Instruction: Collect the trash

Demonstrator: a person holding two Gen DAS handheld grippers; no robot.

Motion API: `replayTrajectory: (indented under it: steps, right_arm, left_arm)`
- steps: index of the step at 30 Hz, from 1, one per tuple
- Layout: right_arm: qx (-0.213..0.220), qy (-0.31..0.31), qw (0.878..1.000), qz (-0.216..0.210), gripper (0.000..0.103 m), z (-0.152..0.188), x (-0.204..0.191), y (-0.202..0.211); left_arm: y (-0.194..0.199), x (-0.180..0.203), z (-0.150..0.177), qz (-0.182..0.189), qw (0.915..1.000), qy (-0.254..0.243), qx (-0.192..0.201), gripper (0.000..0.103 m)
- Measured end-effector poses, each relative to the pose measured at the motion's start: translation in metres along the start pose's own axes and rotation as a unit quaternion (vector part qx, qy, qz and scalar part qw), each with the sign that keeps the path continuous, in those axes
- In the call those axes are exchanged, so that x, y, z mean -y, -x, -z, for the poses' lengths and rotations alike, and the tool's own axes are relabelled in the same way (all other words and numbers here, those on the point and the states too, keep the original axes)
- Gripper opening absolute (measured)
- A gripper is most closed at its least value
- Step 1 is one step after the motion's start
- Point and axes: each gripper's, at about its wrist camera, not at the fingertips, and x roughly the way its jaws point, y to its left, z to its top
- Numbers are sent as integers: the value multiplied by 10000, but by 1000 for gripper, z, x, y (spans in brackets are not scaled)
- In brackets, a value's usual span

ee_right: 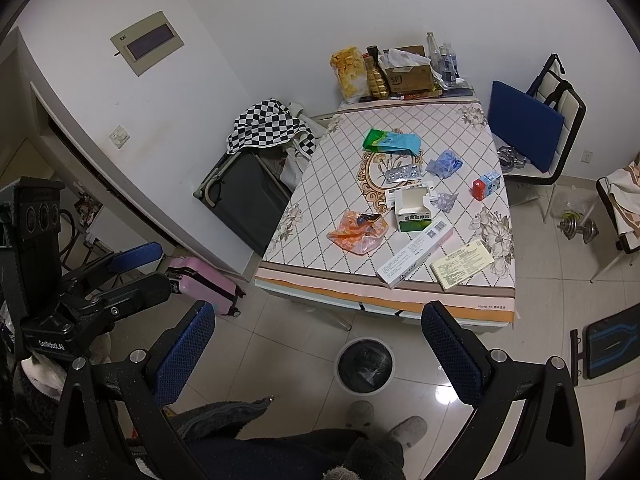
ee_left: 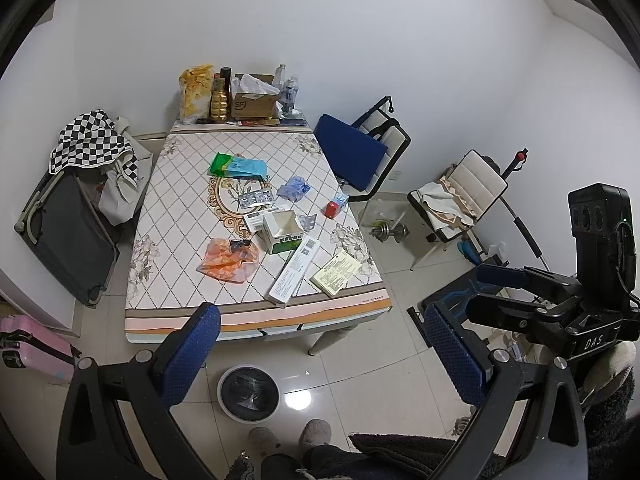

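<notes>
A patterned table (ee_left: 180,208) (ee_right: 320,216) holds scattered litter: an orange plastic bag (ee_left: 228,260) (ee_right: 356,234), an opened green-and-white box (ee_left: 282,232) (ee_right: 412,210), a long white box (ee_left: 294,270) (ee_right: 416,254), a yellow leaflet (ee_left: 336,272) (ee_right: 462,263), a blister pack (ee_left: 256,198) (ee_right: 402,173), a blue wrapper (ee_left: 294,188) (ee_right: 444,164), a green-blue packet (ee_left: 238,166) (ee_right: 390,142) and a small red carton (ee_left: 334,206) (ee_right: 486,185). A round bin (ee_left: 248,394) (ee_right: 364,366) stands on the floor before the table. My left gripper (ee_left: 324,348) and right gripper (ee_right: 318,346) hang open and empty above the bin, short of the table.
Bottles, a snack bag and a cardboard box (ee_left: 252,100) crowd the table's far end. A dark suitcase (ee_left: 68,240) under a checkered cloth lies left, a pink case (ee_right: 204,280) nearer. Chairs (ee_left: 360,152) and a dumbbell (ee_left: 388,232) stand right. A person's slippers (ee_left: 316,434) are beside the bin.
</notes>
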Motion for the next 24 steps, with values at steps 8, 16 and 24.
replayTrajectory:
  steps: [8, 16, 24]
  right_arm:
    - [88, -261, 9995, 142, 103, -5, 3, -12]
    - [93, -964, 9874, 1253, 103, -10, 42, -60]
    - [-517, -1803, 9621, 1978, 103, -20, 157, -149]
  left_arm:
    - [-18, -9, -3, -459, 9989, -7, 40, 103]
    - [-101, -49, -8, -1477, 9889, -13, -172, 103]
    - [-221, -76, -12, -1970, 9750, 94, -1020, 103]
